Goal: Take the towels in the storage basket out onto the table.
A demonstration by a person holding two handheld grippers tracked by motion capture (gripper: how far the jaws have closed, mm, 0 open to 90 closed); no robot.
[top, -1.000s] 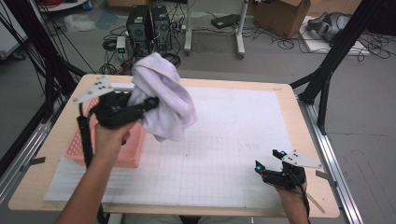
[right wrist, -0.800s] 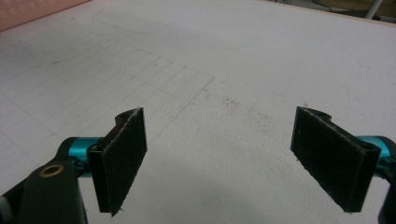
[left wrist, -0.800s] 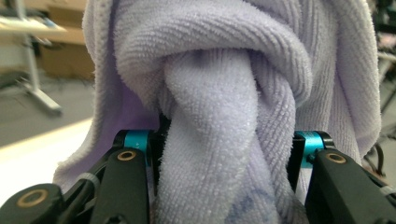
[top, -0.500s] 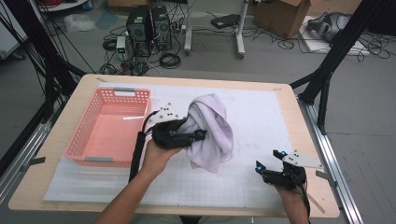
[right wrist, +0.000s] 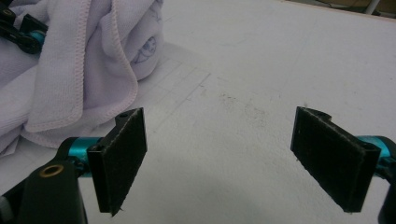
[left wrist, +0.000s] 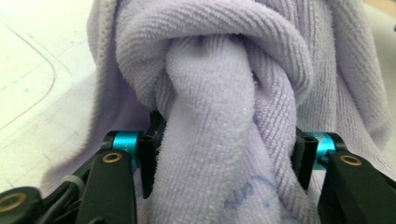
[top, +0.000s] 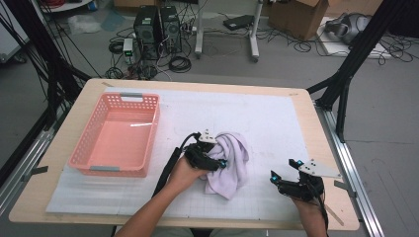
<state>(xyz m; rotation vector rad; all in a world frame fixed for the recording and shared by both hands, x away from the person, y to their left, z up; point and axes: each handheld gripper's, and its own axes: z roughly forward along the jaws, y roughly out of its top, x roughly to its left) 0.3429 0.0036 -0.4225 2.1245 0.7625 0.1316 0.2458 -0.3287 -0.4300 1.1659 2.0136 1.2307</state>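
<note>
Centre of the high view: the left gripper, jaws just having widened, with a bunched lilac towel between them, resting on the white mat. Lower right: the right gripper, jaws apart, empty.

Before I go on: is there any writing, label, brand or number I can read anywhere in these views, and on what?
No text can be read anywhere.
lilac towel: a faint blue scribble near its lower edge, too blurred to read.
lilac towel, in the right gripper view: a small blue printed figure, a drawing, no letters legible.
white mat: only printed grid lines.
pink basket: no label visible.
</note>
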